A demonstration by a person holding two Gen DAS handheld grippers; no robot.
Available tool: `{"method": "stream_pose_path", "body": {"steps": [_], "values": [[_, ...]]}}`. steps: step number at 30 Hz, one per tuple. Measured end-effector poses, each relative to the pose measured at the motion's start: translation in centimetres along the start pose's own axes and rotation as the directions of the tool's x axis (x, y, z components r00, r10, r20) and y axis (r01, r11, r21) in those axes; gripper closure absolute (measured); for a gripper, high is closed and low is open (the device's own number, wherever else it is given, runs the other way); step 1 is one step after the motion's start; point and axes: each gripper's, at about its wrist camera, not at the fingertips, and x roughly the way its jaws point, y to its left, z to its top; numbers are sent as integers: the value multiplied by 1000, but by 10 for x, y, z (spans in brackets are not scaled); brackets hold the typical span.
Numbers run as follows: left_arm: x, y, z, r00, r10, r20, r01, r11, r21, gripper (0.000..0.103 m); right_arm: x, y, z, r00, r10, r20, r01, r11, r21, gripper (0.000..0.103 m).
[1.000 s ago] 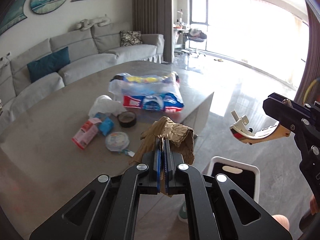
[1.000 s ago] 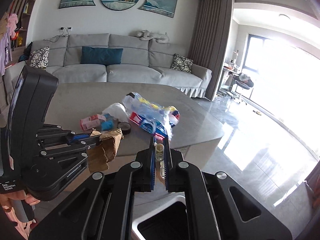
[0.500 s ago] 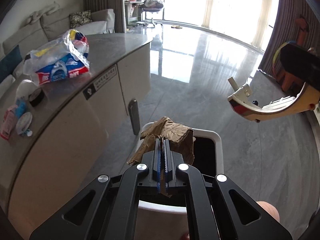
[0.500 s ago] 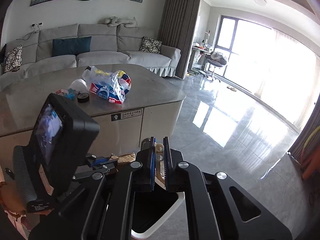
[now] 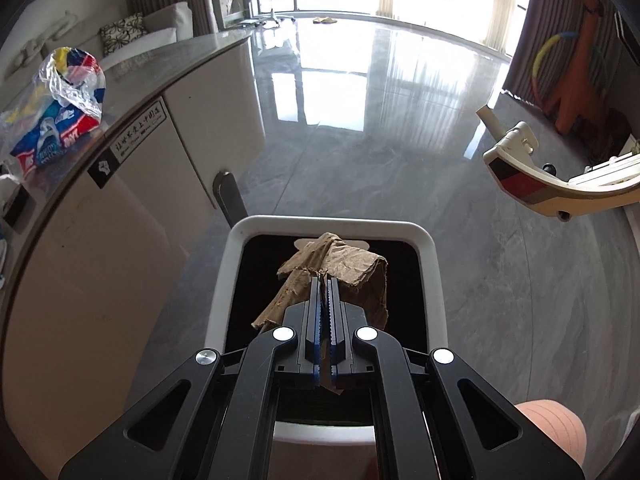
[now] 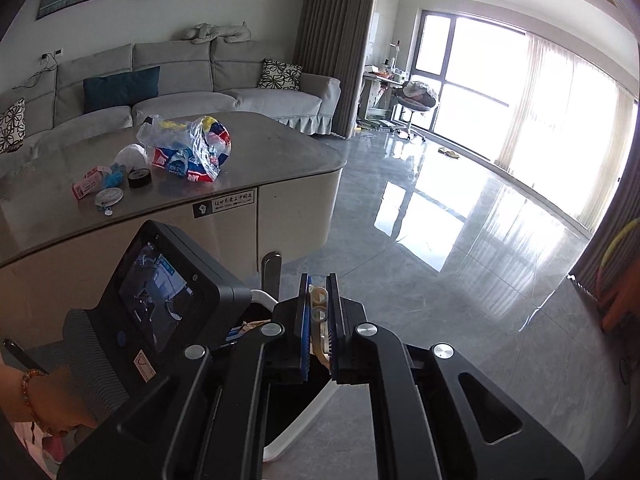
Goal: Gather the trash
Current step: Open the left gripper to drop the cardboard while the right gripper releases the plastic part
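My left gripper (image 5: 326, 282) is shut on a crumpled piece of brown cardboard (image 5: 352, 270), held right above the black opening of a white-rimmed trash bin (image 5: 430, 264) on the floor. In the right wrist view my right gripper (image 6: 320, 280) is shut on a curved cream plastic piece (image 6: 319, 304); the same plastic piece (image 5: 532, 188) hangs at the right of the left wrist view, beside and above the bin. The bin's rim (image 6: 298, 432) shows under the right gripper. The left gripper's body (image 6: 160, 292) is close on its left.
A grey-topped table (image 6: 280, 148) stands left of the bin, carrying a plastic bag of packaging (image 6: 188, 148), a black tape roll (image 6: 139, 178), a pink carton (image 6: 86, 186) and a round lid (image 6: 109, 196). Glossy grey floor (image 5: 360, 152) spreads ahead. An orange toy (image 5: 576, 80) stands far right.
Both grippers have come off the table, dropped and tilted downward. The cardboard has gone from over the table edge to directly above the bin opening. The plastic piece stays beside it.
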Motion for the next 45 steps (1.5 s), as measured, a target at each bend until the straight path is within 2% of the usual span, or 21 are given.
{"method": "stream_pose_path", "body": {"steps": [5,7,8,9,11,14,18,22,24,27,33,35,45], "values": [[13,-1,-8,999,-12,-39,13,1000,17,97,0,-3,-5,1000,2,-14,-2,1000,4,95],[15,-1,-10,999,-17,-44,19,1000,25,91,1,-5,-4,1000,3,-16,-3,1000,7,95],[15,-1,-11,999,-13,-44,14,1000,25,76,1,-5,-3,1000,3,-16,-3,1000,7,95],[14,0,-12,999,-17,-41,18,1000,23,54,1,-5,-3,1000,6,-16,-6,1000,7,95],[9,1,-13,1000,-3,-11,3,1000,21,37,1,-4,-4,1000,7,-15,-7,1000,4,95],[5,0,-15,1000,10,1,-10,999,35,34,1,-5,-4,1000,11,-17,-11,1000,4,95],[-4,6,-17,999,22,32,-23,1000,15,18,1,-5,-3,1000,14,-18,-14,1000,8,95],[-17,15,-17,997,42,57,-42,999,-4,16,4,-6,-2,1000,20,-18,-19,1000,15,95],[-31,26,-18,992,86,89,-84,996,-27,12,6,-4,-2,999,34,-20,-34,999,25,95],[-56,45,-19,972,179,149,-172,983,-59,9,19,3,-4,998,61,-35,-59,998,37,95],[-102,80,-13,940,273,204,-246,958,-150,6,62,28,-10,989,106,-101,-100,993,63,95],[-113,90,-10,934,291,210,-256,950,-178,6,78,37,-11,984,113,-140,-105,992,68,95],[-141,119,-10,926,298,233,-240,938,-249,6,120,53,-26,965,104,-243,-84,992,90,95]]}}
